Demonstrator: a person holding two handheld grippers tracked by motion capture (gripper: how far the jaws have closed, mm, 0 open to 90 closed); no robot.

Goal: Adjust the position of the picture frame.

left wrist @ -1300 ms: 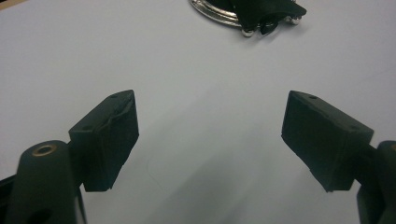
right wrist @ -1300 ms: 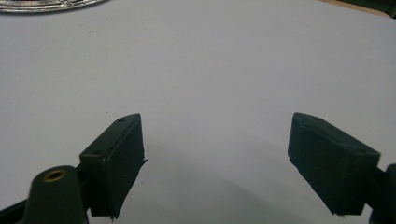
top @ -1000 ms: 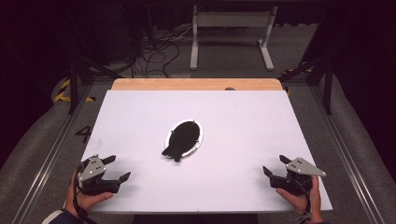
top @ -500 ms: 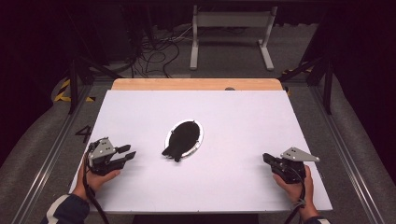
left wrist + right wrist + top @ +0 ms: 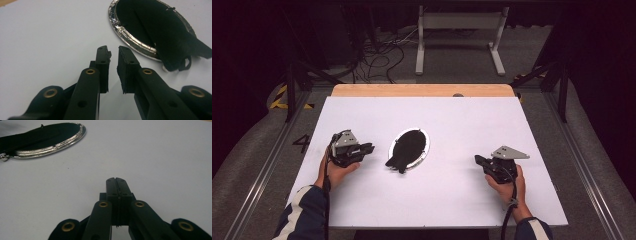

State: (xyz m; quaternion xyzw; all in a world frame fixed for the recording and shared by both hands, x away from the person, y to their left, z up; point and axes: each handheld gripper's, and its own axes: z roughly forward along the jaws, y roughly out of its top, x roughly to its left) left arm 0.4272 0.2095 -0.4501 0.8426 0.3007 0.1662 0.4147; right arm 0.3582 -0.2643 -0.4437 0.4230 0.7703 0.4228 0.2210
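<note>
Two grippers, both empty, on the white table (image 5: 452,200). Right gripper (image 5: 479,160) nearest, right side: jaws clenched together. Left gripper (image 5: 368,147) slightly farther, left side: jaws have just been closing, a narrow gap remains, nothing between. One silver-rimmed oval dish (image 5: 421,156) at centre holds one black cloth (image 5: 404,150).

Ahead of the left claw (image 5: 113,53), the black cloth (image 5: 160,32) covers the silver dish (image 5: 130,38) so its inside is hidden, and the far rim runs off the picture's top edge. Left of the right claw (image 5: 116,181), the dish's near end is cut off.
</note>
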